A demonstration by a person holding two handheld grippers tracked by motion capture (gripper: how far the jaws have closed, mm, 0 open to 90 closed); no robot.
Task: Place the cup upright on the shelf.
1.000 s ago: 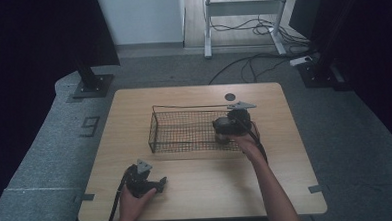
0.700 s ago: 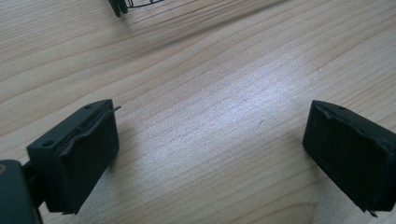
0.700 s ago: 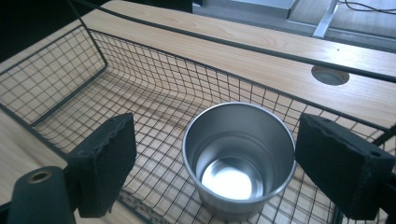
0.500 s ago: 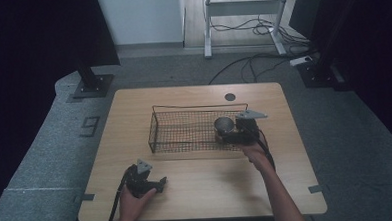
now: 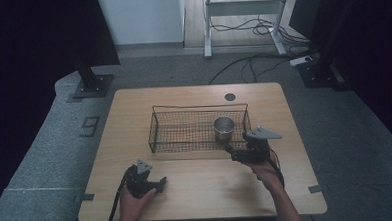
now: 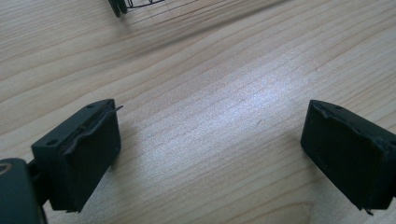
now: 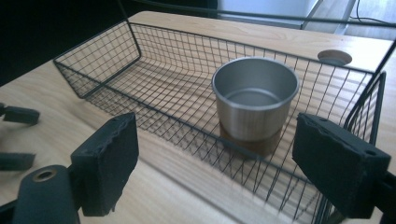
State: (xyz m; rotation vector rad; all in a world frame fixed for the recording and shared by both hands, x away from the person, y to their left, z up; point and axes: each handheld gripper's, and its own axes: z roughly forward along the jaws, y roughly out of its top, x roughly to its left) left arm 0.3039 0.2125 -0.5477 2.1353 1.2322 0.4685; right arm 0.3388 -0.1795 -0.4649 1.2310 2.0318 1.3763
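A black wire basket (image 5: 157,129) (image 7: 98,60) stands in the middle of the wooden table. A steel cup (image 5: 224,128) (image 7: 255,100) stands upright inside it, at its right end. My right gripper (image 5: 230,152) (image 7: 229,175) is open just outside the basket's near right corner, with nothing between its jaws; the cup is beyond the wire wall. My left gripper (image 5: 163,182) (image 6: 210,154) rests low near the table's front left, open over bare wood, with a basket corner (image 6: 122,5) at the top of the left gripper view.
The table (image 5: 197,190) has a round cable hole (image 5: 229,97) behind the basket. Dark curtains hang at both sides, stand bases sit on the grey floor, and cables lie behind a metal frame at the back.
My right gripper has come back out of the basket toward the table's front, leaving the steel cup standing inside. The left gripper has stayed where it was.
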